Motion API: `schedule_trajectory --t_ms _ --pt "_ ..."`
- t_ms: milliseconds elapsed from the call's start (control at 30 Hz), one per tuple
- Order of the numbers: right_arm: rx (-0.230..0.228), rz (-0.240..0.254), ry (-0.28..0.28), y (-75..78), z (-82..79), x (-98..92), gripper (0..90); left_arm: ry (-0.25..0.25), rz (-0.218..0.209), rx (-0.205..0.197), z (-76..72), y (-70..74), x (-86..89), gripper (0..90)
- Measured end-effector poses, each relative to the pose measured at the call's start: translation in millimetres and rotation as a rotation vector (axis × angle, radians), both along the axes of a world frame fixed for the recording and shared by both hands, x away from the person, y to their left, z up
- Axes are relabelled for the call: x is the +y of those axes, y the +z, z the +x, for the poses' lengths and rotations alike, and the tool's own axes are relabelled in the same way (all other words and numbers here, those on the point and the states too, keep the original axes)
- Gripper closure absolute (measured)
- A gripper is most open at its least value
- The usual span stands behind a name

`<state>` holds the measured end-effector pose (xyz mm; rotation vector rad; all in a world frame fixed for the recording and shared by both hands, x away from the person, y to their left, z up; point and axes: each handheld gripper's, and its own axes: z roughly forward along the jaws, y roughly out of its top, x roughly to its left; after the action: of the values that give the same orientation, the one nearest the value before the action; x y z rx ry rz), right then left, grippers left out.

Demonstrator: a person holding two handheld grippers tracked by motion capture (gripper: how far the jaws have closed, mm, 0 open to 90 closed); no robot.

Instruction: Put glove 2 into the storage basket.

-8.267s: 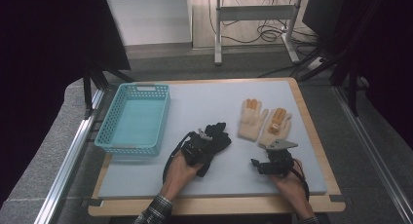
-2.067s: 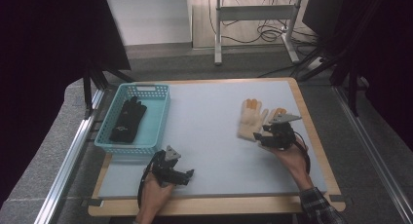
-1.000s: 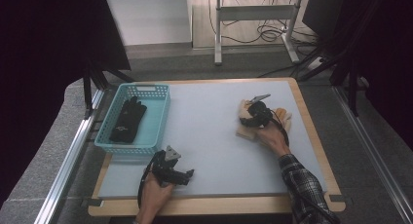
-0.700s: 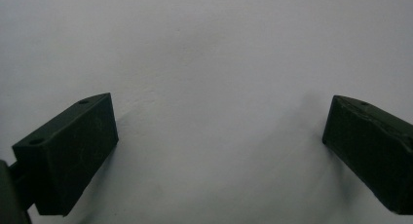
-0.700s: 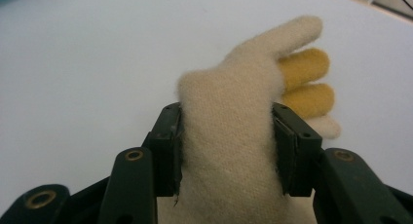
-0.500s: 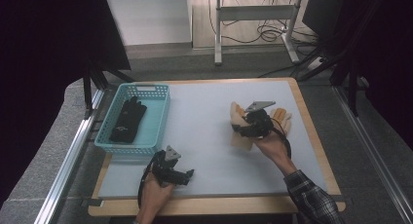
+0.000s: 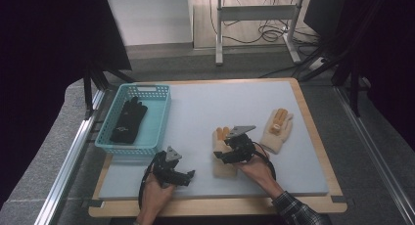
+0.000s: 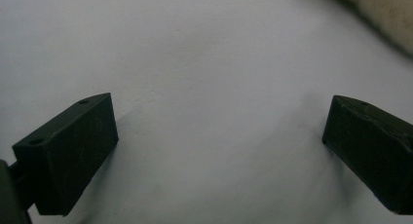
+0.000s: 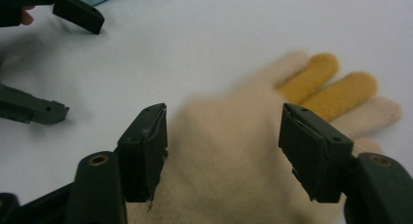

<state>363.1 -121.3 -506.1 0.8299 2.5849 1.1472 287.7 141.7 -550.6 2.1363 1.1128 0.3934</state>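
Moved: the right gripper (image 7: 226, 155) has slid a cream glove (image 7: 221, 159) away from the other cream glove (image 7: 277, 130), toward the middle of the grey mat (image 7: 205, 107).
Right gripper: jaws have just been opening; the glove lies between them, pads not pressing.
Left gripper (image 7: 182, 175): jaws wide apart over bare mat, near the front edge.
Glove: flat, long way front to back, yellow fingertips (image 9: 321, 85) pointing away from the person.
Writing: a small white mark on the black glove (image 7: 128, 121) in the blue basket (image 7: 164, 118), too small to read.
Room: wooden table edge, grey floor, cables behind.
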Motion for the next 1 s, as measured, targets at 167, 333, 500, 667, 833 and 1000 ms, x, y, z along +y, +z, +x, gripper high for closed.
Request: schedule_trajectory --t_ms 167,333,500,667,833,1000 --pt "-0.022 0.012 -0.030 13.5 8.1 -16.3 30.7 0.001 -0.002 0.001 -0.1 -0.1 -0.1 0.0" --pt "-0.027 -0.011 -0.097 18.3 22.6 -43.6 40.8 0.001 -0.002 0.001 0.0 -0.1 -0.1 0.0" --pt "-0.019 -0.028 -0.152 16.5 33.9 -70.3 56.4 0.001 -0.002 0.001 0.0 -0.1 -0.2 0.0" --pt "-0.026 -0.039 -0.221 19.7 40.6 -98.4 67.4 0.001 -0.002 0.001 0.0 -0.1 -0.1 0.0" --pt "-0.037 -0.049 -0.302 26.4 45.8 -132.5 73.0 0.001 -0.002 0.001 0.0 -0.1 -0.1 0.0" --pt "-0.041 -0.047 -0.401 30.8 48.2 -168.6 74.6 0.001 -0.002 0.001 0.0 -0.1 -0.1 0.0"
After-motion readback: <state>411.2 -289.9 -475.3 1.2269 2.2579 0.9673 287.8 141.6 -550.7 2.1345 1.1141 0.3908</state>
